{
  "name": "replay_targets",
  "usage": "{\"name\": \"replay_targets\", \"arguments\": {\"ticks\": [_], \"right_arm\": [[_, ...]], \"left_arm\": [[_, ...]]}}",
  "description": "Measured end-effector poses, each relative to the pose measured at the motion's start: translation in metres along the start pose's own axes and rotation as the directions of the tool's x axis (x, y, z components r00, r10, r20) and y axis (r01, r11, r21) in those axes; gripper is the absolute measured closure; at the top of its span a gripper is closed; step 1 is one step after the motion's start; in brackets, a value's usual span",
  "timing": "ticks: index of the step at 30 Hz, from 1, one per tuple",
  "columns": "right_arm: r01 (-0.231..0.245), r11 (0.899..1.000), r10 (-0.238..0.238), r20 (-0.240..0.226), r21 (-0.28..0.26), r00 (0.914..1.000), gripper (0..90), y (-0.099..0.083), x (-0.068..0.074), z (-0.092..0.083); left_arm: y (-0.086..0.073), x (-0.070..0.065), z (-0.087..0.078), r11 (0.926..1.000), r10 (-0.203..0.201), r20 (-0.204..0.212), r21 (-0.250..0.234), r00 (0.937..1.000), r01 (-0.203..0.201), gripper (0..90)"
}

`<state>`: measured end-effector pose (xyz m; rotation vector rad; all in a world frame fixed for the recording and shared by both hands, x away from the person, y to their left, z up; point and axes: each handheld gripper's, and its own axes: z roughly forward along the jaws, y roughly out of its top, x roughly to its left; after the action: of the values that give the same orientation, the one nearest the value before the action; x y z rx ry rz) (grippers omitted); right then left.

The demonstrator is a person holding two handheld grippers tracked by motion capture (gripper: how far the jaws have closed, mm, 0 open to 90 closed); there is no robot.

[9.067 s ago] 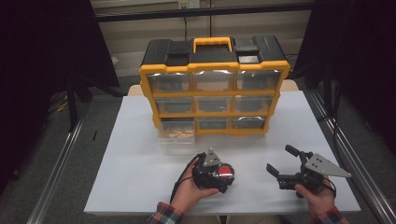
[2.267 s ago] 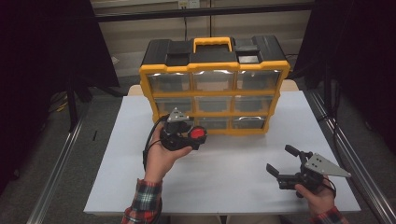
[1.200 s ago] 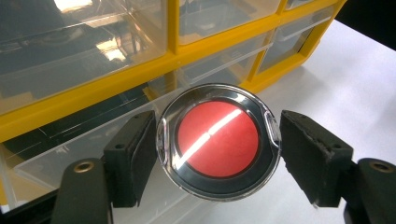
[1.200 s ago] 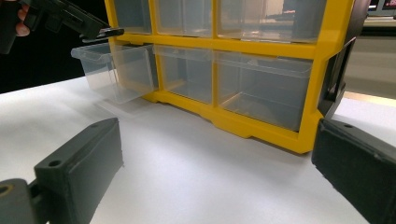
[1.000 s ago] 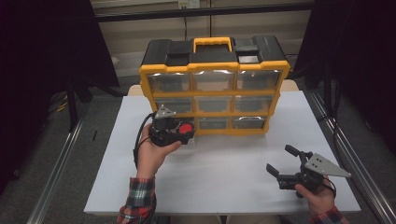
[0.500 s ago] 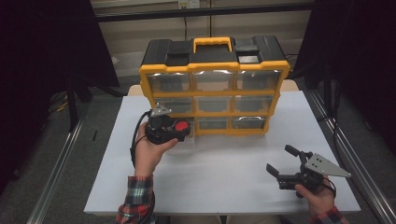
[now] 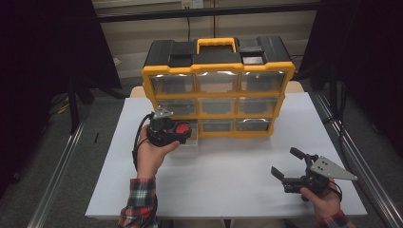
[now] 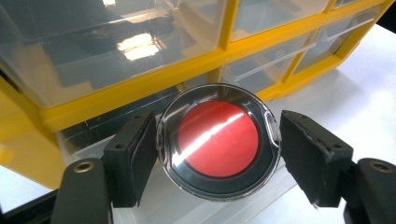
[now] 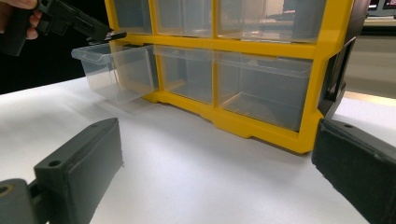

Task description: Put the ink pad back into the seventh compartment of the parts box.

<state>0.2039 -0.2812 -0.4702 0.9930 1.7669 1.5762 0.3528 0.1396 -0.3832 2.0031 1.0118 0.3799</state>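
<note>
**A:** What's your left gripper [image 8: 212, 154] doing by the yellow organizer [image 7: 217, 90]?

**B:** My left jaws grip a round red-lidded case [image 8: 218, 141], held just over the bottom-left drawer [image 9: 114, 70], which is pulled out of the organizer. I judge this the placing step: next I lower it in and let go.

**A:** And to the right?

**B:** My right gripper [image 7: 291, 164] rests on the table [image 7: 228, 180], well apart from the organizer, jaws wide and empty.

**A:** Anything unclear?

**B:** The right pad looks barely touching, and the case hides the drawer's floor.
</note>
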Motion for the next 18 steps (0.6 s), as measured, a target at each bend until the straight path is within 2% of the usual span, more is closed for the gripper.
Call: {"name": "replay_targets", "arguments": {"ticks": [4,10,11,18], "right_arm": [[0.003,1.000,-0.003,-0.002,0.000,1.0000,1.6,0.0000,0.0000,0.0002],[0.000,1.000,0.000,-0.001,-0.001,1.0000,1.6,0.0000,0.0001,0.0002],[0.003,1.000,-0.003,-0.003,0.000,1.0000,1.6,0.0000,0.0000,0.0003],[0.001,1.000,-0.001,-0.002,-0.002,1.0000,1.6,0.0000,0.0001,0.0002]], "left_arm": [[-0.0015,0.0017,0.0009,0.9999,-0.012,-0.004,0.000,0.9999,0.012,29.7],[-0.0028,0.0041,0.0018,0.9999,-0.007,-0.022,0.009,0.9997,0.007,29.7],[-0.0033,0.0045,0.0023,0.9999,-0.010,-0.013,0.007,0.9999,0.010,29.7],[-0.0046,0.0056,0.0040,0.9999,-0.004,-0.022,0.013,0.9998,0.005,29.6]]}}
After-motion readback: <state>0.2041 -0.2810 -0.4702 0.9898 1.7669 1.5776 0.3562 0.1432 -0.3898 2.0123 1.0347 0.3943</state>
